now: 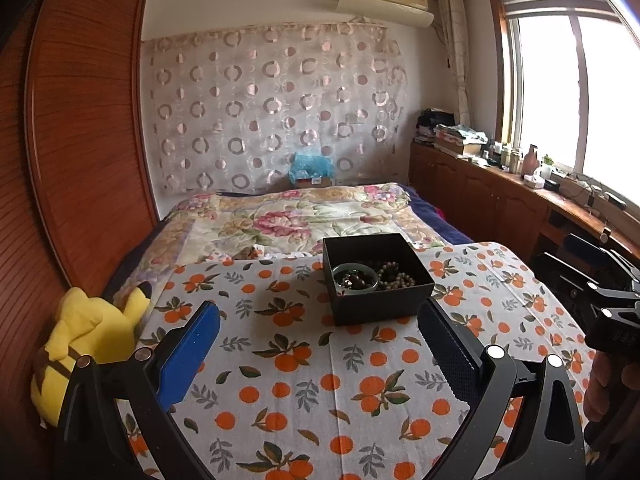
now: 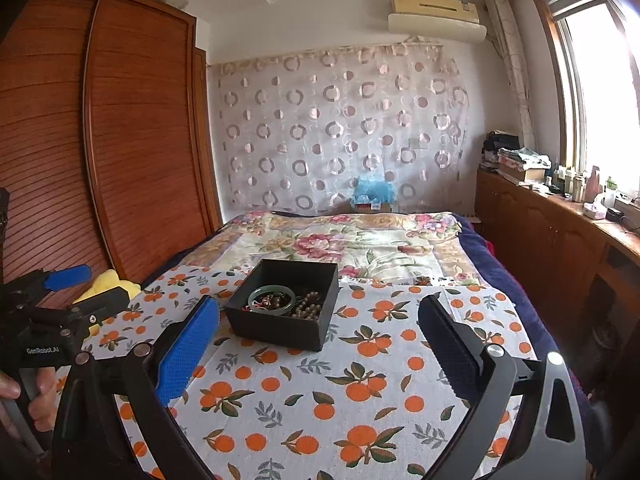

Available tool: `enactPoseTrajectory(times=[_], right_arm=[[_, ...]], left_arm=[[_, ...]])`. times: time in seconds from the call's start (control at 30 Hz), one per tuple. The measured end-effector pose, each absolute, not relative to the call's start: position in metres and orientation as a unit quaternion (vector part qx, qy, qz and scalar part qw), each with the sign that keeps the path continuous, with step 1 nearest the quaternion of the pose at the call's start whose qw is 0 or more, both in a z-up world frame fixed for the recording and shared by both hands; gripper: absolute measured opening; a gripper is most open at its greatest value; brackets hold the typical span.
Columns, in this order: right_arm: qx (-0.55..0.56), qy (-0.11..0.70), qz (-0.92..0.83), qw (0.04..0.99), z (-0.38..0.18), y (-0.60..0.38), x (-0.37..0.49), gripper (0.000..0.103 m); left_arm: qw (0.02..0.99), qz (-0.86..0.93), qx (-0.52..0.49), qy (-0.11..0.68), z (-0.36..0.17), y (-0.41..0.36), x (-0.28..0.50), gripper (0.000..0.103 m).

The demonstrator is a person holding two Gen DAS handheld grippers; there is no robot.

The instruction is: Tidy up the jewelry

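Cloth (image 1: 304, 368) printed with oranges covers our bed; the box (image 1: 376, 280) of beads (image 1: 394, 274) sits beyond our left gripper (image 1: 320, 344), fingers wide. From the right gripper (image 2: 320, 344), also wide, we see the wardrobe (image 2: 132, 140) and "GenRobot.AI" on the left one.

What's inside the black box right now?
The black box holds a green bangle, dark beads inside its ring and a tan bead strand beside it. Anything beneath them is hidden.
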State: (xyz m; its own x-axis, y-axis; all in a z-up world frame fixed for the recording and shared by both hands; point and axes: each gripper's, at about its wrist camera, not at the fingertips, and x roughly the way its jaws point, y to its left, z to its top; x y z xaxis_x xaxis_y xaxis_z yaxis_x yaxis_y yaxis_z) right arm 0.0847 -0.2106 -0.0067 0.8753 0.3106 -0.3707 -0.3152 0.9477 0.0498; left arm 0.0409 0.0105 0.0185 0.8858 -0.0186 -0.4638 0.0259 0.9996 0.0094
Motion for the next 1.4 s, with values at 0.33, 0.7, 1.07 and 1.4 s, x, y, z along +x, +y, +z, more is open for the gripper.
enactPoseTrajectory(times=[0.33, 0.7, 1.07, 1.4], right_arm=[[-0.003, 0.189, 0.158, 0.969, -0.0065, -0.2114, 0.0813, 0.1], [-0.002, 0.188, 0.156, 0.97, -0.0053, -0.2134, 0.0806, 0.1], [-0.002, 0.188, 0.155, 0.97, -0.0052, -0.215, 0.0801, 0.1], [-0.001, 0.188, 0.155, 0.97, -0.0055, -0.2161, 0.0797, 0.1]], left_arm=[[0.971, -0.012, 0.008, 0.238, 0.0181, 0.0117, 0.0396, 0.095], [0.972, -0.01, 0.008, 0.234, 0.0188, 0.0101, 0.037, 0.095], [0.973, -0.009, 0.006, 0.23, 0.0223, 0.0072, 0.0354, 0.095], [0.973, -0.01, 0.007, 0.23, 0.0235, 0.0062, 0.0358, 0.095]])
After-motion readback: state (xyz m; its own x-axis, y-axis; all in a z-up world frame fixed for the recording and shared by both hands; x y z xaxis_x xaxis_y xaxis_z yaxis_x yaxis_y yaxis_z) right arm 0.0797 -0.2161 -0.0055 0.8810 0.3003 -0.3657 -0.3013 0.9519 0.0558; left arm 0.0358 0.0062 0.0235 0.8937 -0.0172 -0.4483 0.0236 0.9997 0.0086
